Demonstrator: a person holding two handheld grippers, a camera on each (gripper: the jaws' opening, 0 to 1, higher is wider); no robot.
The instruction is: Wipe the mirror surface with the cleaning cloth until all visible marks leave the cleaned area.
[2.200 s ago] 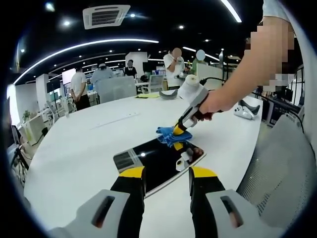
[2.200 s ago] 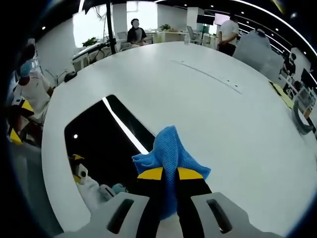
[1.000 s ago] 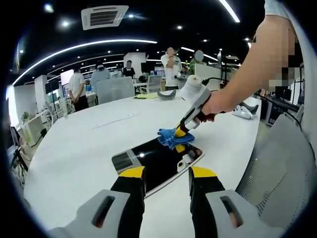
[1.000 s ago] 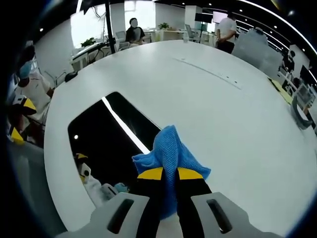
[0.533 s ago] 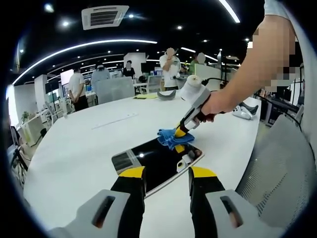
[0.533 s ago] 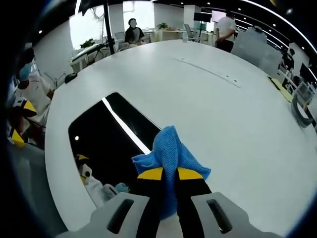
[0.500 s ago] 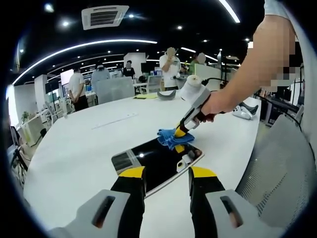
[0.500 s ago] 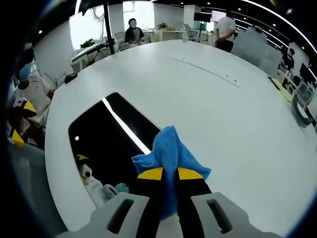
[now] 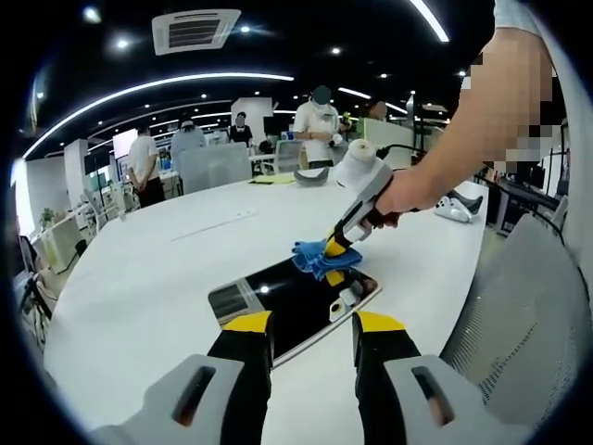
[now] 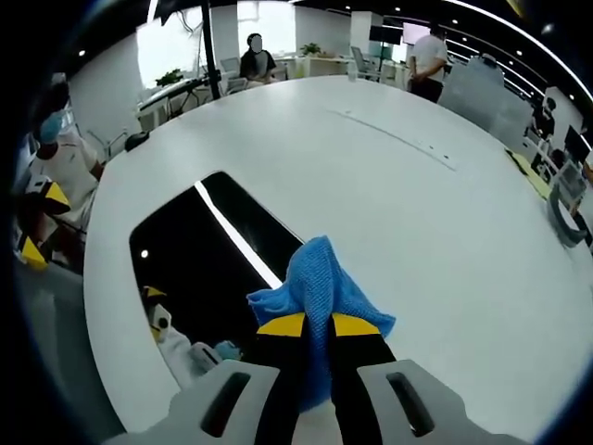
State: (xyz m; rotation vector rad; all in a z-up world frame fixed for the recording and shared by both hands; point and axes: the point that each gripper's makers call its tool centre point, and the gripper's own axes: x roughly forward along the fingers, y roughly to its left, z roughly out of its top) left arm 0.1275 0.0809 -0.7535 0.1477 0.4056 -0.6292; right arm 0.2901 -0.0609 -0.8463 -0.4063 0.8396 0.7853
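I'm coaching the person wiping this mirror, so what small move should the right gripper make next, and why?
Probably draw the cloth inward across the mirror. The right gripper is shut on the cloth at the mirror's far edge, half over the table, while most of the dark glass lies unwiped toward the left gripper, which hangs open near the mirror's near edge.

Left gripper (image 9: 310, 324), right gripper (image 10: 316, 324): grey bodies, black jaws, yellow tips.
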